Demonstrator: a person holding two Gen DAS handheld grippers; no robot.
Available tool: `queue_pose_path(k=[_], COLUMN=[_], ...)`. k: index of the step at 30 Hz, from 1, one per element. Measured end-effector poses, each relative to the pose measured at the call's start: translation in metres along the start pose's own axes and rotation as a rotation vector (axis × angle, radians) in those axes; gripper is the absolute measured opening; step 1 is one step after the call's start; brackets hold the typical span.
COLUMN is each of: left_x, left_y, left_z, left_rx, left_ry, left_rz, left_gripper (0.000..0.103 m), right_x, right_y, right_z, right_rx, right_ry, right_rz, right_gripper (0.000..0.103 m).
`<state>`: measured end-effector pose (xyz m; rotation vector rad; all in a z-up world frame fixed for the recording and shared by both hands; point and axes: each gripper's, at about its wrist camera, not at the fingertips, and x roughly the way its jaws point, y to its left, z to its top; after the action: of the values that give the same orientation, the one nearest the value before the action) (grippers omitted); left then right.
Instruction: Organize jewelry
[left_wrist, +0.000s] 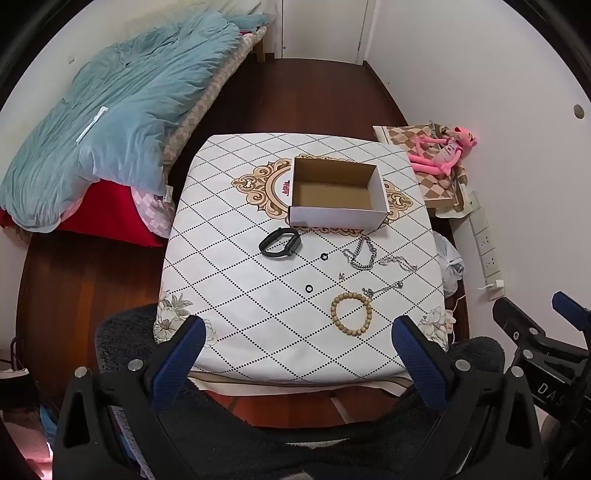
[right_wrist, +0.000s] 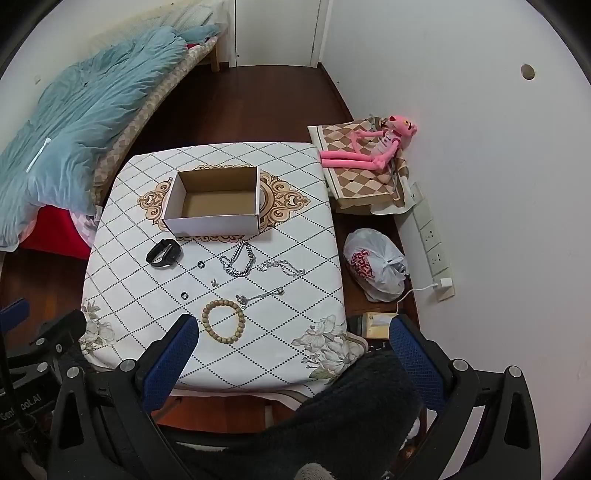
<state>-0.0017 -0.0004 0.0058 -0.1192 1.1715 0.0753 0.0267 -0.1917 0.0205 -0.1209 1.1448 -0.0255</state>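
Left tongs (left_wrist: 299, 343): held above the near edge of the surface (left_wrist: 229, 295), blue pads spread wide, released, nothing between them. Right tongs (right_wrist: 293, 343): same height and attitude, pads apart, released, empty; seen also at the right margin of the left view, largely cut off. Surface: small, covered in a white diamond-pattern cloth with a gold medallion. Cardboard box (left_wrist: 338, 194): open, white outside, brown inside, on the medallion at the far half, nothing visible in it. Black wristband (left_wrist: 280, 242): just before the box's left front corner. Two small dark rings (left_wrist: 324, 257), (left_wrist: 308, 288): apart, mid-surface; detail too small to read. Heavy silver chain (left_wrist: 360, 254): bunched, near the box front. Finer silver chains (left_wrist: 397, 263), (left_wrist: 384, 287): to its right, links hard to separate. Tiny metal piece (left_wrist: 341, 275): kind not discernible. Wooden bead bracelet (left_wrist: 351, 314): nearest the tongs, lying flat. Beside the surface: bed with blue duvet (left_wrist: 122, 122), pink plush toy (right_wrist: 373, 147), tied plastic bag (right_wrist: 376, 264). Dark fleece fills the foreground, hiding the holder's hands.
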Motion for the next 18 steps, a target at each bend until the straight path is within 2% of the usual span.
queue_pose_path(k=[18], left_x=[-0.011], left_y=[-0.005], left_z=[0.001], left_rx=[0.008], left_ry=[-0.005], left_rz=[0.004], left_gripper=[0.103], right_x=[-0.004], right_y=[-0.005], right_z=[0.001], right_rx=[0.008], right_ry=[-0.003], right_rz=[0.003], right_gripper=[0.103])
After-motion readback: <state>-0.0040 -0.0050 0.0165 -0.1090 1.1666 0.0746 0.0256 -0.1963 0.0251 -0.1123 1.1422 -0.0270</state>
